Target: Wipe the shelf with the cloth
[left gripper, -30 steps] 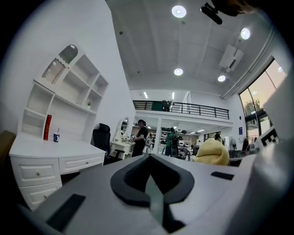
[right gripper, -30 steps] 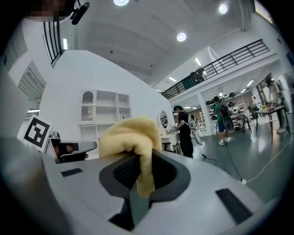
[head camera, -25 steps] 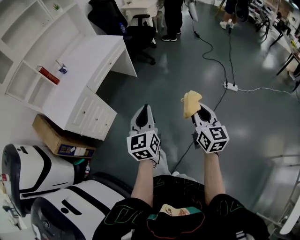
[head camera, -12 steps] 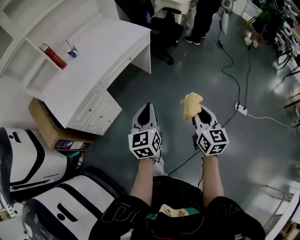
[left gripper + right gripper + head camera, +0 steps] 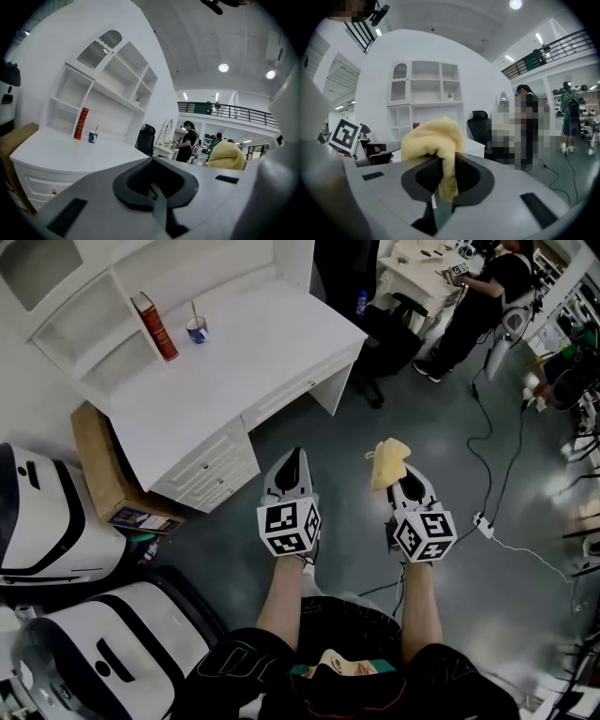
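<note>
the yellow cloth (image 5: 433,140) is pinched betw. the jaws of the right gripper (image 5: 440,185), w/ most of the fabric bunched above the pads and one fold hanging down into the gap. in the head view this gripper is held out over the dark grey floor (image 5: 469,615), the cloth sticking up at its tip. the left gripper (image 5: 289,465) is held just beside it at about the same level. its jaws are pressed together w/ nothing caught betw. them, as shown in the left gripper view. no furniture is touched by either gripper. the white desk (image 5: 253,362) is seen ahead and to the left, well apart from both grippers, w/ the white shelf unit (image 5: 89,310) set along its back against the wall. a red book (image 5: 154,326) is stood on end at the foot of the shelf unit, and a small blue cup (image 5: 196,330) w/ sth thin sticking out of it is set just beside it on the desk top. a cardboard box (image 5: 94,460) is lodged on the floor next to the desk's drawers. a black office chair (image 5: 389,329) is parked at the desk's far end, w/ a person (image 5: 483,287) in dark clothes beyond it. a white power strip (image 5: 485,524) w/ cables is laid on the floor to the right.
</note>
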Demonstrator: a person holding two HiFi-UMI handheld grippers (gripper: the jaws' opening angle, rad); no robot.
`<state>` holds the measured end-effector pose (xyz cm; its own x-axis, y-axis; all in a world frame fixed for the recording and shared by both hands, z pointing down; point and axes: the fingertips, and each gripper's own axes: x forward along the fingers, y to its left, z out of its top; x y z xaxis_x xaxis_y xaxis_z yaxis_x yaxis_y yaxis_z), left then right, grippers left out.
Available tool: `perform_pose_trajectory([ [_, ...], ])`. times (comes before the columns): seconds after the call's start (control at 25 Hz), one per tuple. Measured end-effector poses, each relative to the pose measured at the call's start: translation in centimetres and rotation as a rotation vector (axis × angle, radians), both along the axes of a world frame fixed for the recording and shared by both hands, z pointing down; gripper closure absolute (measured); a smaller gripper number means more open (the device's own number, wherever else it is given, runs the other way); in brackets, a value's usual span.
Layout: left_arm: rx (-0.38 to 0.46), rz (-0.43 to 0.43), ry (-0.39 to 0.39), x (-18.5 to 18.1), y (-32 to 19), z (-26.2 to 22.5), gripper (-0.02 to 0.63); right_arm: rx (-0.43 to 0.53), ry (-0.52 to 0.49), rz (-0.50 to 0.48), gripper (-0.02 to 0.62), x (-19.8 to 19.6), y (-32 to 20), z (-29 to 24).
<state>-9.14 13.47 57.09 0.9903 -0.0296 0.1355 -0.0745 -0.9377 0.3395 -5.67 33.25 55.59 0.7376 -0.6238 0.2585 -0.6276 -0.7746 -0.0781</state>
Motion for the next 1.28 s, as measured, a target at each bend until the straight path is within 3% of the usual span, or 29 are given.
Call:
perform_pose_trajectory([
  [0.52,0.064,-0.050,0.006,6.6,-2.9,-0.9,0.606,0.052,0.001,-0.072,0.545,7.5,-3.3,-0.1],
  [0.92,0.148,0.007,0.005,20.2,0.6,-2.6,0.607,0.128,-0.032,0.013,0.545,21.7,0.8,-0.6],
  [1.12,0.176,-0.032,-0.084,23.8,-0.4,-0.8,0.606,0.167,-0.119,-0.020,0.545,26.7,-0.6,1.9],
  [1.28,0.198,-0.076,-0.106,26.2,-2.3,-1.2,0.606,0.187,-0.144,-0.061,0.545,30.7,-2.6,2.2],
])
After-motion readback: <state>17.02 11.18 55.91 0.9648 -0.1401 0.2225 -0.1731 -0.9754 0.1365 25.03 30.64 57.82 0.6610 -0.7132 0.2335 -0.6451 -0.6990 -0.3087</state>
